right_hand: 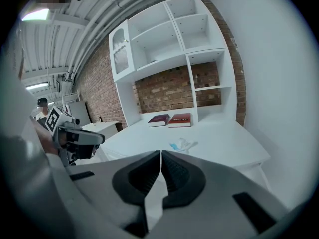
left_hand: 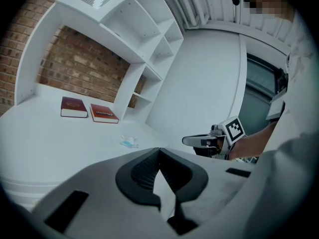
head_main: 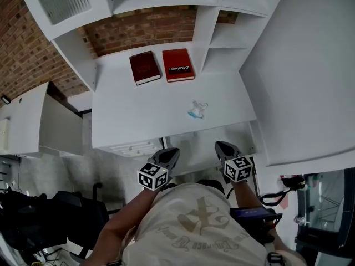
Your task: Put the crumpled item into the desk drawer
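We're holding both tools low, just short of the front edge of the tabletop (head_main: 133, 115) and close to our torso. Neither is touching anything.

Left tool (head_main: 168, 155): jaws are sitting fully together, pads meeting at the tips, nothing between them. Right tool (head_main: 224, 148): same, jaws pressed shut and empty. The two are hanging side by side, near each other, both pointing out over the tabletop.

The crumpled item (head_main: 197, 109) is lying on the tabletop ahead of both tools and well apart from them. It's showing as a small whitish wad with a blue bit on one side.
- In the head view it's sitting between the two tool lines, nearer the right tool's.
- In the right gripper view it's showing just right of the closed jaw line, out front.
- In the left gripper view it's falling left of that tool's jaw line, with the right tool showing off to the right.

Farther back, a dark red book (head_main: 145, 67) and a red book (head_main: 178, 65) are lying flat side by side, close together, by the brick wall (head_main: 144, 29) under the white shelf unit (head_main: 202, 32). The crumpled item is sitting nearer the front edge than the books, toward the right half of the tabletop — bare white surface is running between it and the tools.
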Motion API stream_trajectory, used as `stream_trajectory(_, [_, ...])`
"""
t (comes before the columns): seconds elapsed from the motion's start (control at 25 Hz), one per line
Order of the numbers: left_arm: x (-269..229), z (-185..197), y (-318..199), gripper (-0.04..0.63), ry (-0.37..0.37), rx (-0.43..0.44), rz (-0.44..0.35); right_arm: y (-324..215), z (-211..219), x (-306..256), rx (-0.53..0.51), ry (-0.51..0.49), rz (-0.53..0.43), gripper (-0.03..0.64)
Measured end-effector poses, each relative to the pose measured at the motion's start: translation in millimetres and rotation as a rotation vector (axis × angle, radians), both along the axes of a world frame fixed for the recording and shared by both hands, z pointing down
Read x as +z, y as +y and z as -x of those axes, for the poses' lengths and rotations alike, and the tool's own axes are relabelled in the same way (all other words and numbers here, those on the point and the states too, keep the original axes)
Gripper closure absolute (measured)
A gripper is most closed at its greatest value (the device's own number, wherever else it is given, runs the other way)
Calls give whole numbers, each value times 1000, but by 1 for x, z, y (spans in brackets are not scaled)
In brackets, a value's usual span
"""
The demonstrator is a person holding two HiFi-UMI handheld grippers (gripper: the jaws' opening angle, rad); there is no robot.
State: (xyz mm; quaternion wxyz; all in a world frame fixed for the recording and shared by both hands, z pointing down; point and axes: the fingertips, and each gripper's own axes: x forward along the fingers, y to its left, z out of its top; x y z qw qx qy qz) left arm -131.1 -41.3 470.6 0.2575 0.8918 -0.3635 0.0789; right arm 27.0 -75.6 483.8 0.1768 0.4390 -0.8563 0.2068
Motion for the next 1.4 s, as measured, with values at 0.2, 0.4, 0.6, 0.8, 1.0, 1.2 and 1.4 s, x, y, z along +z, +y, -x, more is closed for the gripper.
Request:
stream_trajectory(0.2, [11, -5, -3, 574, -16, -14, 26, -7, -6, 8, -23, 9, 13, 594])
stream_trajectory(0.4, [15, -15, -8, 574, -28, -42, 36, -14, -19, 18, -59, 10, 43, 594])
stream_trajectory(0.6, [19, -26, -20, 574, -30, -110, 60, -32, -24, 24, -136, 12, 64, 592])
stream_trajectory(0.8, [18, -43, -32, 574, -44, -163, 78, -52, -28, 29, -216, 3, 78, 592])
stream_trajectory(1.0, [15, -53, -41, 575, -63, -210, 87, -71, -25, 35, -298, -11, 91, 592])
stream_trajectory(1.2, [12, -54, -49, 574, -76, -284, 86, -83, -22, 44, -363, -14, 110, 592])
stream_trajectory(1.4, [14, -52, -45, 574, -81, -363, 104, -97, -12, 50, -444, -11, 119, 592])
